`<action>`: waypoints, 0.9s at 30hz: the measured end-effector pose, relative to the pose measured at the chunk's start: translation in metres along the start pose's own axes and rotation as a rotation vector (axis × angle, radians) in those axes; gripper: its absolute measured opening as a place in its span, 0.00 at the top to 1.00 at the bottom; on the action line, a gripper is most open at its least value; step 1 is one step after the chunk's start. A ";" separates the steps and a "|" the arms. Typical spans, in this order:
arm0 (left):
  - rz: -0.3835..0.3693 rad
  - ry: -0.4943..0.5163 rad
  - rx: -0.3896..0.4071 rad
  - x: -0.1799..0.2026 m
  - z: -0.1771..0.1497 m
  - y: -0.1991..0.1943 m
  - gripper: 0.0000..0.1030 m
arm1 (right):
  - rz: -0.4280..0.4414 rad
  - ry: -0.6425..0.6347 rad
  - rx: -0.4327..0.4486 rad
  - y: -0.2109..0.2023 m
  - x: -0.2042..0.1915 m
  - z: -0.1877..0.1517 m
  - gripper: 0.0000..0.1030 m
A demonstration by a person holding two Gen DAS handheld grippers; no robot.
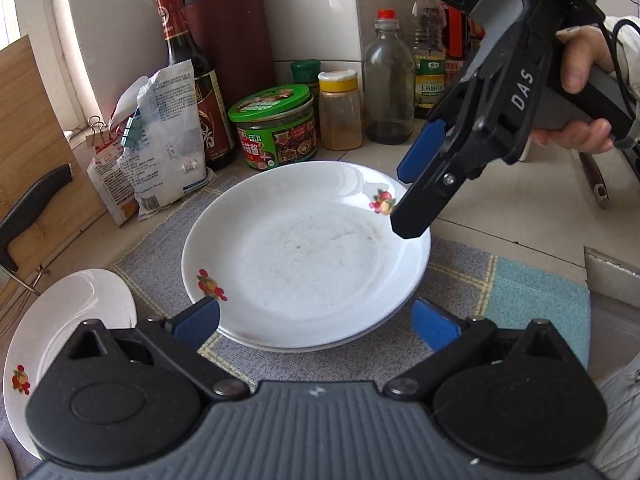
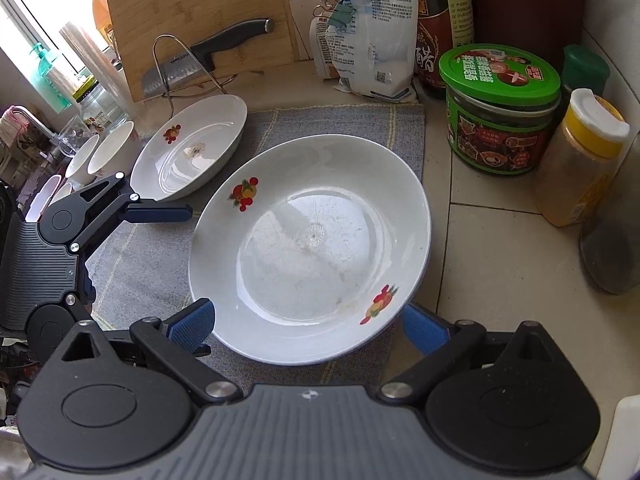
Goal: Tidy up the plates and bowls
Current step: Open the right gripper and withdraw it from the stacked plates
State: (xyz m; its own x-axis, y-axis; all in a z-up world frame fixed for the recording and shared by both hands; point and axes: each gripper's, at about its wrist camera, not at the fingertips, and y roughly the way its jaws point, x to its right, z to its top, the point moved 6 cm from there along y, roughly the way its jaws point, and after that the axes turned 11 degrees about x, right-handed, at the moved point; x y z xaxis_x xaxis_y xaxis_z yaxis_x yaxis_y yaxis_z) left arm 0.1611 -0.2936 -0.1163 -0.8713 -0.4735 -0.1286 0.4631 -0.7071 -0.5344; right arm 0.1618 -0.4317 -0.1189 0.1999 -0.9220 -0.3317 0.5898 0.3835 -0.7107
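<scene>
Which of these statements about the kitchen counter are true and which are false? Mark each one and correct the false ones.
1. The large plate sits on top of another plate. True.
2. The right gripper is clamped shut on the large plate. False: its jaws stand wide open and hold nothing.
3. The jar has a green lid. True.
4. The knife lies inside the second plate. False: it rests against the wooden board.
5. The second plate rests on the mat. True.

Tiled countertop (image 2: pixel 492 248), grey woven mat (image 2: pixel 332 122) on it, jars and bottles beside it.
</scene>
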 end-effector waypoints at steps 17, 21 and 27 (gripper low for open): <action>0.227 -0.237 0.002 -0.017 -0.010 -0.053 0.01 | -0.082 -0.157 0.157 -0.010 -0.041 -0.002 0.00; 0.309 -0.325 0.001 -0.028 -0.025 -0.073 0.01 | -0.100 -0.192 0.182 -0.005 -0.059 -0.003 0.00; 0.393 -0.425 -0.016 -0.055 -0.060 -0.093 0.01 | -0.120 -0.223 0.197 0.004 -0.087 -0.003 0.00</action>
State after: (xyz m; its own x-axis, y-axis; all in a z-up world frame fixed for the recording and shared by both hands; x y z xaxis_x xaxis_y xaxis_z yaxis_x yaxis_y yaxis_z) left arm 0.1566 -0.1705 -0.1093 -0.4913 -0.8707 0.0247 0.7336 -0.4289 -0.5271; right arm 0.1443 -0.3494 -0.0952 0.2737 -0.9573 -0.0931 0.7555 0.2739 -0.5952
